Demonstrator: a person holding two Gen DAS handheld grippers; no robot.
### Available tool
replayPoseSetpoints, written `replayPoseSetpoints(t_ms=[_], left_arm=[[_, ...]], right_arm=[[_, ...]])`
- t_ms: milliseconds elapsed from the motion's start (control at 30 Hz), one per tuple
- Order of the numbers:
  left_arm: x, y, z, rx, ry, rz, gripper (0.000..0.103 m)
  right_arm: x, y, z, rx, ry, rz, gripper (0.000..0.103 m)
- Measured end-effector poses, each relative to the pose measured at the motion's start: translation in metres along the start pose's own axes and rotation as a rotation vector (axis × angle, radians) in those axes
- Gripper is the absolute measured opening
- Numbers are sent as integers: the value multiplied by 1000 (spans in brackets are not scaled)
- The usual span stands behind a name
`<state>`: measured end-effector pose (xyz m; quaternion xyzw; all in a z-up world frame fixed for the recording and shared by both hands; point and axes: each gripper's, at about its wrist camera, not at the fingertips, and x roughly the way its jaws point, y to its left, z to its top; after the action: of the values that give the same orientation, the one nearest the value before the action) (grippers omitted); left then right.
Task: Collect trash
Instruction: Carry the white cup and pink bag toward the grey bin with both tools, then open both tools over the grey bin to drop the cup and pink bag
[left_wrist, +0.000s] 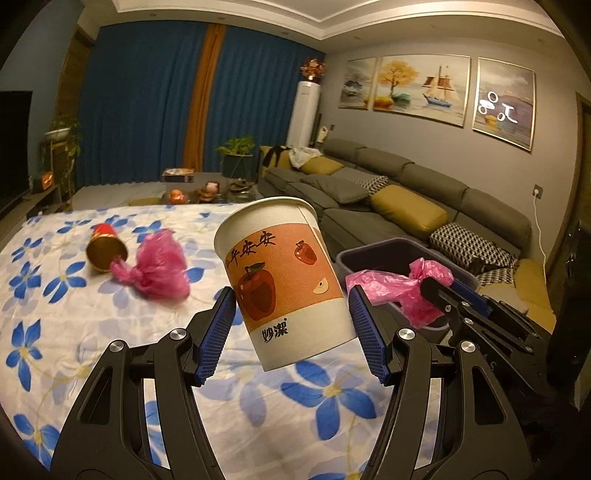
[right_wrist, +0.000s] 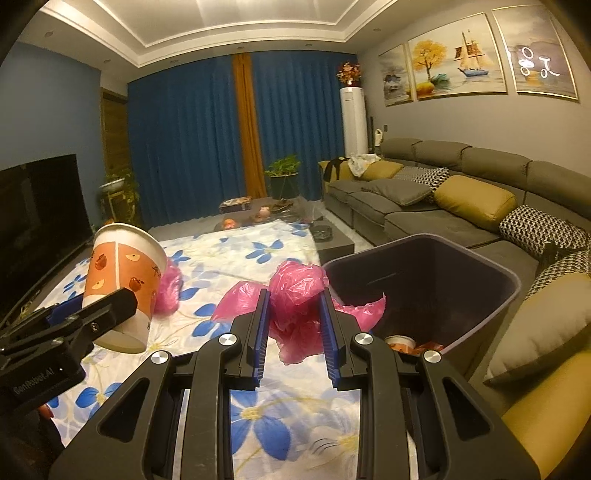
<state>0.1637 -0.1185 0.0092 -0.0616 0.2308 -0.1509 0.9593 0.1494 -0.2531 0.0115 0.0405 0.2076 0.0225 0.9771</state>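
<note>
My left gripper (left_wrist: 291, 325) is shut on a white and orange paper cup (left_wrist: 284, 280) with apple prints and holds it tilted above the floral cloth (left_wrist: 66, 332); the cup also shows in the right wrist view (right_wrist: 122, 284). My right gripper (right_wrist: 293, 332) is shut on a crumpled pink plastic bag (right_wrist: 295, 291) beside the rim of a dark bin (right_wrist: 491, 269). The bag (left_wrist: 399, 288) and bin (left_wrist: 373, 254) also show in the left wrist view. A tied pink bag (left_wrist: 155, 269) and a fallen red and gold cup (left_wrist: 105, 247) lie on the cloth.
The bin holds a paper cup (right_wrist: 400, 341) and other scraps at its bottom. A grey sofa (right_wrist: 443, 206) with yellow and patterned cushions runs along the right. A dark coffee table (right_wrist: 258, 210) with small items stands beyond the cloth. A TV (right_wrist: 40, 214) is at left.
</note>
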Motion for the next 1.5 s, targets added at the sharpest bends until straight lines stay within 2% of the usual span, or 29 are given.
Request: replayPoseSetpoints(t_ms=[500, 900, 1033, 1500], left_arm=[[62, -54, 27, 71, 7, -188, 62], [118, -85, 32, 95, 39, -343, 62], [130, -87, 31, 88, 55, -374, 62], [153, -99, 25, 125, 86, -396, 62]], right_arm=[[4, -76, 22, 90, -55, -186, 27], [30, -103, 23, 126, -41, -251, 28], [37, -106, 22, 128, -30, -259, 28], [52, -107, 24, 134, -5, -277, 29]])
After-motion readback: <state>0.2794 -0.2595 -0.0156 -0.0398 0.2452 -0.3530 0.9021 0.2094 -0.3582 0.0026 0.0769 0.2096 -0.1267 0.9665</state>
